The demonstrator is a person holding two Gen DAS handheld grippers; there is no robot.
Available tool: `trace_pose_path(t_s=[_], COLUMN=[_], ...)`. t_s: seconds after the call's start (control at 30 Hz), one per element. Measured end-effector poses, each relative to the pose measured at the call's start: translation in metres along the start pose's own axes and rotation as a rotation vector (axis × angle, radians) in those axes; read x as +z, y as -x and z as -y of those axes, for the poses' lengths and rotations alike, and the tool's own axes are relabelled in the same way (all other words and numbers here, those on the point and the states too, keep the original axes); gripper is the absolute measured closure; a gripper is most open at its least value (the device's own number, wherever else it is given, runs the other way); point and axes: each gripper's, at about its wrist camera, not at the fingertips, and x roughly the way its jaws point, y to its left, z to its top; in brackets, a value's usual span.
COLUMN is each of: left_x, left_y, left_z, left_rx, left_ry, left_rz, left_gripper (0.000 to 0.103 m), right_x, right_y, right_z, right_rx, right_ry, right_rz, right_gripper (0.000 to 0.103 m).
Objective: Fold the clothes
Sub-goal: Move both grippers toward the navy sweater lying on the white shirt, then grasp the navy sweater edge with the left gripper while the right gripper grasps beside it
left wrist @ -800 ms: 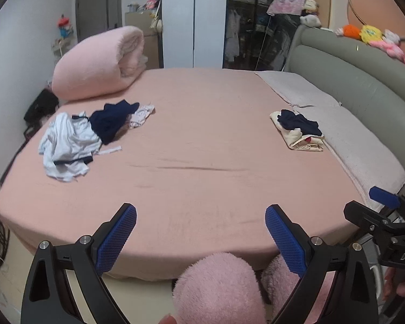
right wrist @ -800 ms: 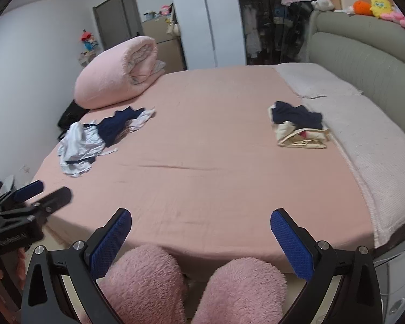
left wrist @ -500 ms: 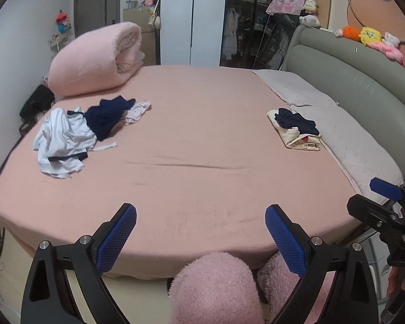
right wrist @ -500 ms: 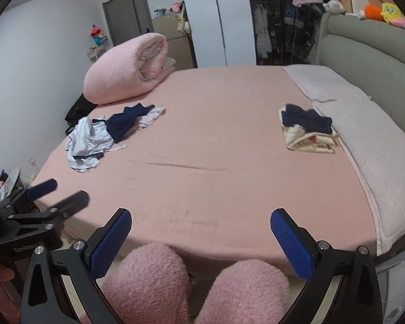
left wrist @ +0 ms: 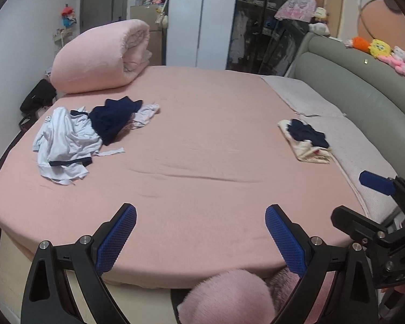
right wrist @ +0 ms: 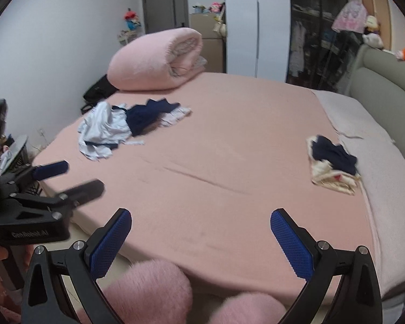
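A loose heap of unfolded clothes lies on the left of the pink bed: a white garment (left wrist: pixel 64 143) (right wrist: pixel 101 129) and a dark navy one (left wrist: pixel 113 120) (right wrist: pixel 145 114). A small folded stack (left wrist: pixel 306 141) (right wrist: pixel 333 164), cream with navy on top, lies at the right by the pale blanket. My left gripper (left wrist: pixel 201 232) is open and empty at the bed's near edge. My right gripper (right wrist: pixel 201 235) is open and empty too. Each gripper shows at the side of the other's view.
A rolled pink duvet (left wrist: pixel 102 56) lies at the bed's far left corner. A grey padded headboard (left wrist: pixel 364 91) runs along the right, with plush toys on top. Pink fluffy slippers (right wrist: pixel 148 291) are below me. A black bag (left wrist: pixel 39 98) lies on the floor at the left.
Both grippers have drifted left along the bed's near edge and turned slightly, so the clothes heap looks closer. Both stay open and empty.
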Motion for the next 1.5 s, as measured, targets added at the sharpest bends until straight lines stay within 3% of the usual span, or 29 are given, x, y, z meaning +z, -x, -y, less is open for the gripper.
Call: trace_pose_path(t_s=[0.33, 0.47, 0.83, 1.03, 1.1, 1.17, 1.23, 1.27, 1.37, 1.5], left_x=[0.049, 0.068, 0.097, 0.109, 0.112, 0.116, 0.118, 0.119, 0.120, 0.120], left_y=[-0.054, -0.077, -0.175, -0.239, -0.258, -0.279, -0.299, -0.308, -0.332, -0.354], left_z=[-0.077, -0.106, -0.192, -0.245, -0.255, -0.263, -0.271, -0.275, -0.284, -0.285], left_rx=[0.037, 0.018, 0.192, 0.218, 0.216, 0.214, 0.227, 0.233, 0.152, 0.153], left_ry=[0.069, 0.109, 0.187, 0.263, 0.276, 0.288, 0.313, 0.325, 0.376, 0.355], left_rz=[-0.003, 0.008, 0.011, -0.010, -0.014, -0.023, -0.047, -0.058, -0.077, -0.077], left_gripper=[0.006, 0.006, 0.006, 0.006, 0.010, 0.030, 0.040, 0.041, 0.041, 0.041], right_x=[0.081, 0.106, 0.151, 0.176, 0.186, 0.195, 0.205, 0.210, 0.221, 0.220], right_y=[-0.074, -0.110, -0.264, -0.354, -0.384, -0.413, -0.442, -0.457, -0.494, -0.509], right_z=[-0.044, -0.061, -0.087, -0.105, -0.112, -0.119, -0.125, -0.128, -0.138, -0.152], right_rx=[0.057, 0.077, 0.178, 0.206, 0.220, 0.233, 0.247, 0.253, 0.276, 0.320], right_ry=[0.119, 0.153, 0.149, 0.135, 0.127, 0.118, 0.110, 0.106, 0.098, 0.118], right_rz=[-0.012, -0.021, -0.128, -0.191, -0.207, -0.223, -0.239, -0.247, -0.268, -0.276], right_gripper=[0.000, 0.000, 0.000, 0.000, 0.000, 0.000, 0.001, 0.004, 0.012, 0.017])
